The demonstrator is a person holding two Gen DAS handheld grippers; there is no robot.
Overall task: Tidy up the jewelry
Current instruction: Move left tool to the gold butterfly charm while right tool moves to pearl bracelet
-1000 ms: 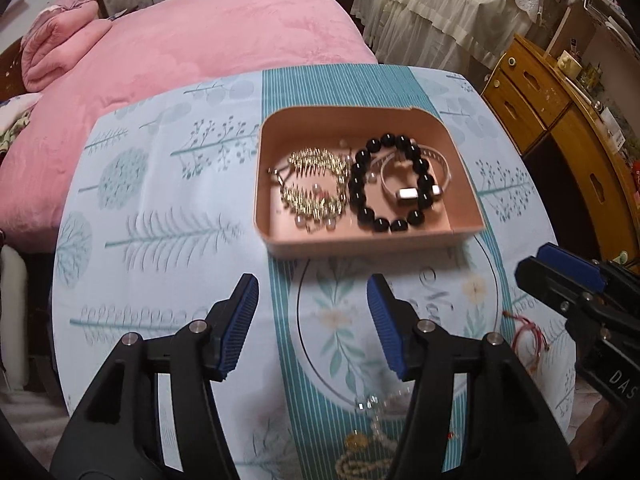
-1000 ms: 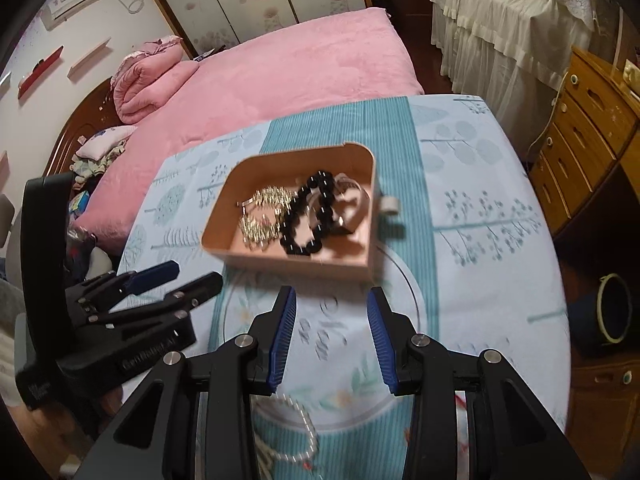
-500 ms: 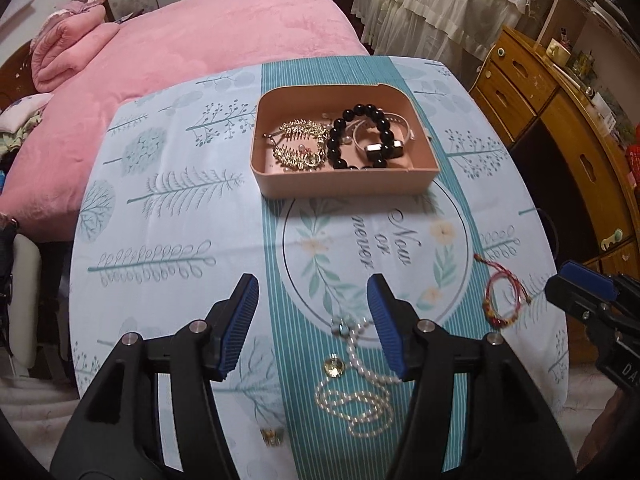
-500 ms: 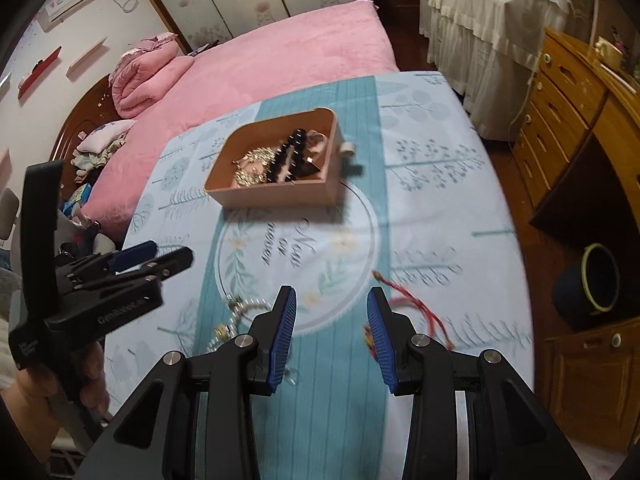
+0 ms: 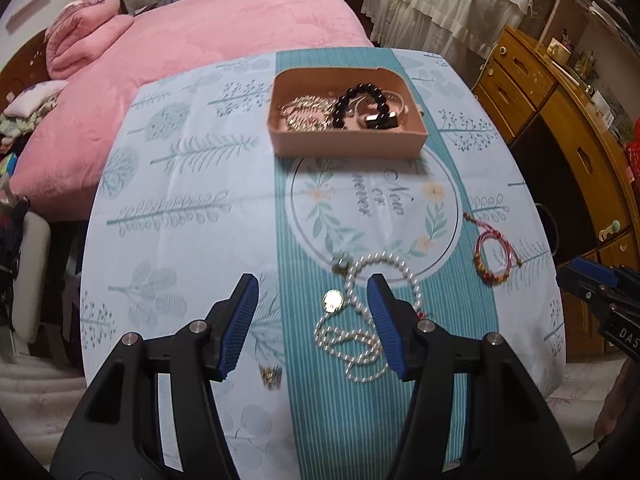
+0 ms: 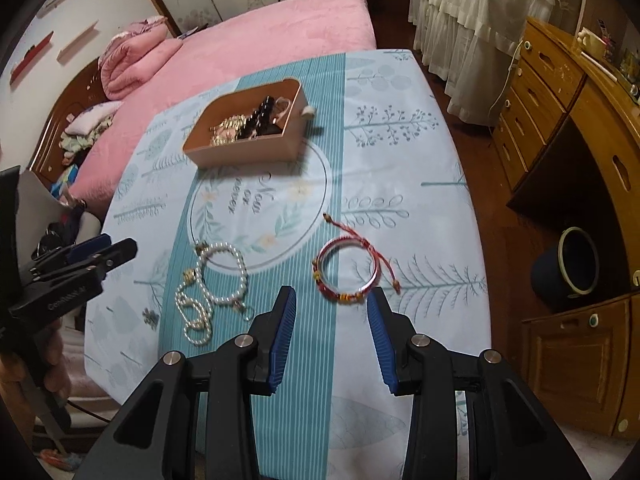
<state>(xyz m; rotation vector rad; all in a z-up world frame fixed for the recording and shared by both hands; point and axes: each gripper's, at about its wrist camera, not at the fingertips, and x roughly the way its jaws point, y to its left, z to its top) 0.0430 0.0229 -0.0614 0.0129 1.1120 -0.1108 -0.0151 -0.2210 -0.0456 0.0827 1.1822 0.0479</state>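
Left tool (image 5: 312,322): you hold it with its blue pads parted and nothing between them, above the white pearl strand (image 5: 368,320), which lies loose on the tabletop (image 5: 180,200) on your side of the pink rectangular tray (image 5: 348,148).
Right tool (image 6: 332,340): its pads stand apart and empty too, poised just on your side of the red-and-pink cord bracelet with small coloured beads (image 6: 348,276).
Landmark: the pink tray sits at the far end of the tabletop and already holds a black bead bracelet (image 5: 362,104), a gold chain piece (image 5: 306,114) and a pale bangle.
Loose items: the pearl strand, the red bracelet to its right, and a small gold charm (image 5: 272,376) nearer to you than either, all well apart from the tray.
Step in hand: I judge you are between placements, lining both tools up for the next pickups.
Next move: lower each tool so one pad goes either side of a strand, then close. The pearls are coiled and slack, so take them near the middle of the coil or the ends will trail.
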